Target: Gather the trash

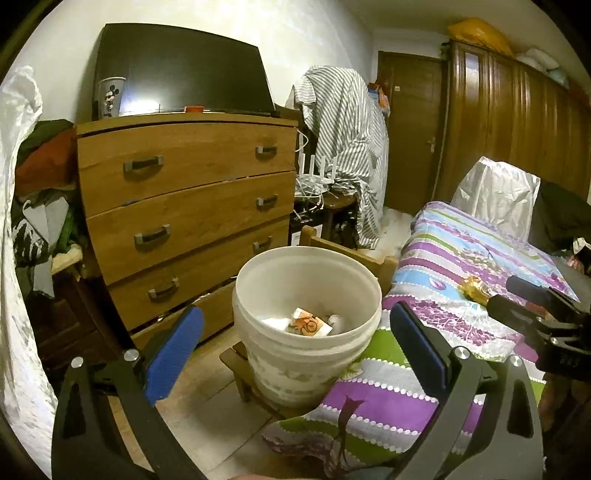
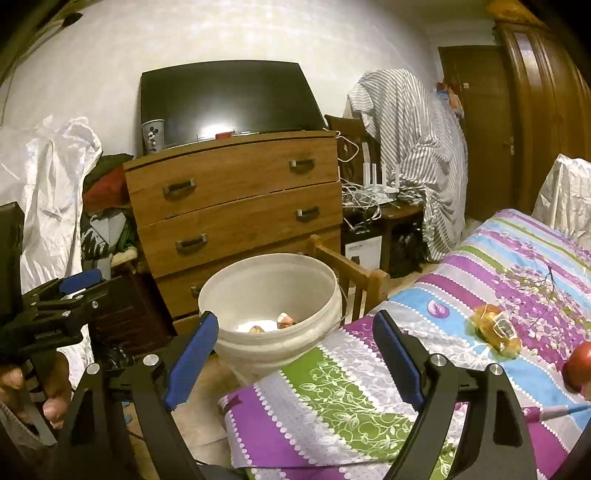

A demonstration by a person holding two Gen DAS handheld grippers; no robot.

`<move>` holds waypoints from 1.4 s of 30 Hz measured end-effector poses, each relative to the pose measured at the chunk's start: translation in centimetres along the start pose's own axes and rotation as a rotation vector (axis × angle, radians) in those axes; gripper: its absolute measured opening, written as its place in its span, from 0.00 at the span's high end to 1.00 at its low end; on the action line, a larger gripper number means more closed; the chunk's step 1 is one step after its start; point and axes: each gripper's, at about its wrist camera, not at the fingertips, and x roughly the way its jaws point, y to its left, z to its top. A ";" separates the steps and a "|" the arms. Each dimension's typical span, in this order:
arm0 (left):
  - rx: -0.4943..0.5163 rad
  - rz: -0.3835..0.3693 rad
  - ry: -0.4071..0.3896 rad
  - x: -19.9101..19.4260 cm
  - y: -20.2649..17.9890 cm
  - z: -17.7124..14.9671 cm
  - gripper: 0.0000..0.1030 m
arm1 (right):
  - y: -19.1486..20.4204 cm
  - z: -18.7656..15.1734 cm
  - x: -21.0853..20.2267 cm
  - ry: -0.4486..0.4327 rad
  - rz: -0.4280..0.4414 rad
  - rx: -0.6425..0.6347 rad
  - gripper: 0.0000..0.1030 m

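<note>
While my left gripper (image 1: 295, 343) stands wide and empty, the white bucket (image 1: 308, 354) on its wooden stool (image 1: 236, 363) beside the bed (image 1: 461, 258) already holds an orange wrapper (image 1: 308, 325) and some paper scraps. From my right gripper (image 2: 293, 360), also wide with nothing between its pads, a yellow plastic wrapper (image 2: 496, 330) and a red ball-like object (image 2: 578, 365) lie uncollected on the bedspread.

Dim, warm indoor light, yellowish cast throughout. Bright glare patch on dark TV screen (image 1: 177, 74), low centre, in both views. Wall (image 2: 258, 33) washed pale, mottled. Strong fisheye bending: dresser (image 1: 184, 199) edges bowed, corners vignetted black. Centre fairly sharp; soft smear toward left edge, white sheet (image 1: 18, 258) blurred.
</note>
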 end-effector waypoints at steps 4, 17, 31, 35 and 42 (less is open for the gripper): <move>0.008 0.000 0.014 0.3 -0.2 -0.1 0.05 | 0.0 0.0 0.1 0.003 -0.001 0.005 0.15; 0.004 -0.009 0.056 1.3 -0.1 -0.5 0.05 | 0.8 0.0 1.5 0.026 0.019 0.009 0.13; 0.004 -0.001 0.073 1.8 0.0 -0.6 0.05 | 0.6 -0.7 1.3 0.029 0.022 0.024 0.07; 0.001 0.006 0.081 1.8 -0.1 -0.8 0.05 | 0.6 -0.8 1.4 0.033 0.021 0.030 0.06; 0.003 0.007 0.082 1.8 -0.1 -0.8 0.05 | 0.8 -1.0 1.7 0.037 0.024 0.034 0.06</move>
